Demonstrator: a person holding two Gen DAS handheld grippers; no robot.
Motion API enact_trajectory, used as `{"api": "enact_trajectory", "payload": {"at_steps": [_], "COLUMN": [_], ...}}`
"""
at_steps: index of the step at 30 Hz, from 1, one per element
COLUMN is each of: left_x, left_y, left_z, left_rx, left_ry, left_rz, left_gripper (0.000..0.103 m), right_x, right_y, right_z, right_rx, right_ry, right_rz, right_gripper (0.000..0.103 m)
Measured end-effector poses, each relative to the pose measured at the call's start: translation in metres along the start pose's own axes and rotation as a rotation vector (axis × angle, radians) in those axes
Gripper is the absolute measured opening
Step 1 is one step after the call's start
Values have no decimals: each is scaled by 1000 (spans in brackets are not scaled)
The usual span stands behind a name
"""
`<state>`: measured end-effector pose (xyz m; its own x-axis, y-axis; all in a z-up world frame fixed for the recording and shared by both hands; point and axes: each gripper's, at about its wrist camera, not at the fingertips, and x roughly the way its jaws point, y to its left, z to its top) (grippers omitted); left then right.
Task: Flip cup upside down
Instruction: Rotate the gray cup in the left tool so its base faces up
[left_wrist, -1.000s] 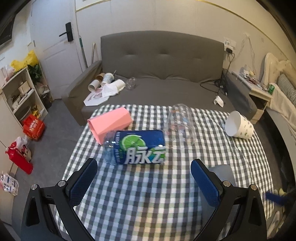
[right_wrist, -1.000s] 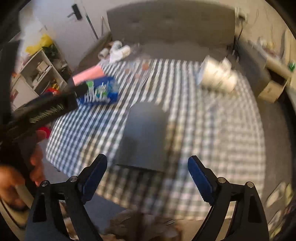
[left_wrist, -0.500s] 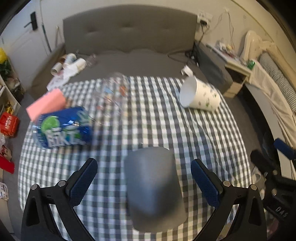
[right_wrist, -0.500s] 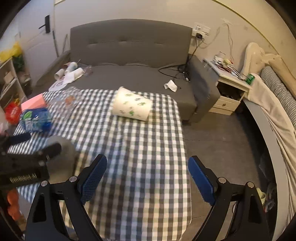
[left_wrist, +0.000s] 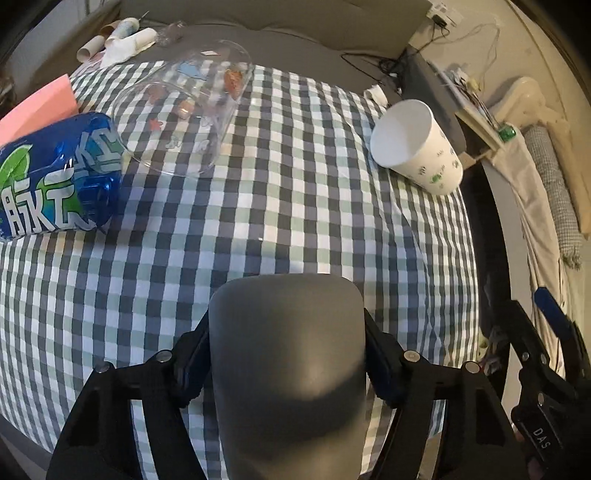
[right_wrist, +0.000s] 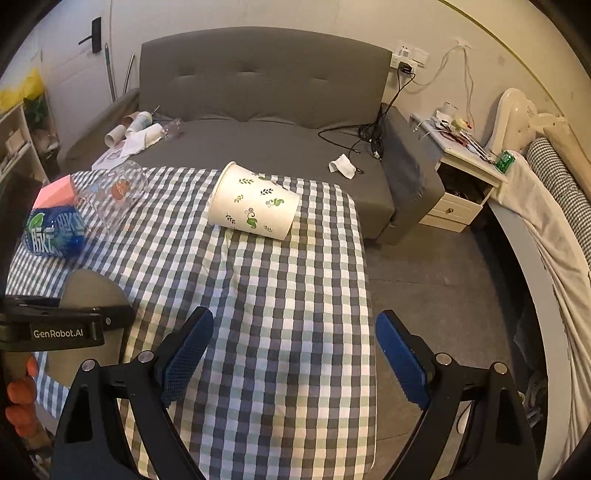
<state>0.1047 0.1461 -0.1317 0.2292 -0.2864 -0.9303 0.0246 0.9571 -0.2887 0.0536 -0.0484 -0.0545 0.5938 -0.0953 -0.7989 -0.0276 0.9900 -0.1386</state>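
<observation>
A grey cup (left_wrist: 288, 373) lies on the checkered table, clamped between my left gripper's (left_wrist: 288, 354) fingers; its closed end faces away from the camera. It also shows at the left edge of the right wrist view (right_wrist: 92, 295), with the left gripper's body across it. A white paper cup (left_wrist: 417, 147) with green leaf prints lies on its side at the far right of the table; it also shows in the right wrist view (right_wrist: 253, 201). My right gripper (right_wrist: 293, 354) is open and empty above the table's near right part.
A clear plastic cup (left_wrist: 184, 110) lies on its side at the far left, next to a blue bottle (left_wrist: 55, 177) and a pink box (left_wrist: 33, 107). A grey sofa (right_wrist: 266, 96) stands behind the table. A nightstand (right_wrist: 461, 166) and bed are at the right.
My left gripper has moved forward over the grey cup and shut on it. My right gripper has stayed open, with its view nearly unchanged.
</observation>
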Motion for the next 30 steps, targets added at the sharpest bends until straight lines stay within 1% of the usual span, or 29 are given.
{"api": "enact_trajectory", "payload": {"at_steps": [3, 6, 10, 11, 15, 18, 22, 25, 28, 30], "left_x": [-8, -20, -48, -50, -64, -61, -55, -46, -37, -32], "left_y": [-3, -4, -7, -5, -8, -16, -27, -32, -42, -52], "left_z": [-2, -2, -2, 3, 10, 16, 26, 30, 32, 33], "left_rx": [18, 32, 79, 92, 118, 145, 167, 189, 241, 298], "left_ry": [-17, -70, -193, -223, -341, -414, -522, -593, -644, -690], "left_rz": [-4, 4, 54, 69, 74, 84, 57, 54, 49, 68], "left_gripper": [72, 72, 72, 72, 72, 72, 72, 72, 72, 72], "right_x": [-2, -4, -9, -9, -10, -10, -10, -8, -6, -4], "right_y": [3, 7, 11, 11, 11, 11, 10, 9, 8, 8], "right_z": [1, 0, -1, -1, -2, -2, -2, -2, -3, -2], "right_rx": [-5, -11, -17, -17, -17, -15, -15, -8, -4, -1], "right_ry": [-4, -6, -16, -17, -17, -18, -18, -11, -6, -2], "right_rz": [1, -1, 0, 0, -3, -2, -3, -2, -2, -1], "right_gripper": [90, 90, 90, 90, 90, 90, 90, 90, 90, 90]}}
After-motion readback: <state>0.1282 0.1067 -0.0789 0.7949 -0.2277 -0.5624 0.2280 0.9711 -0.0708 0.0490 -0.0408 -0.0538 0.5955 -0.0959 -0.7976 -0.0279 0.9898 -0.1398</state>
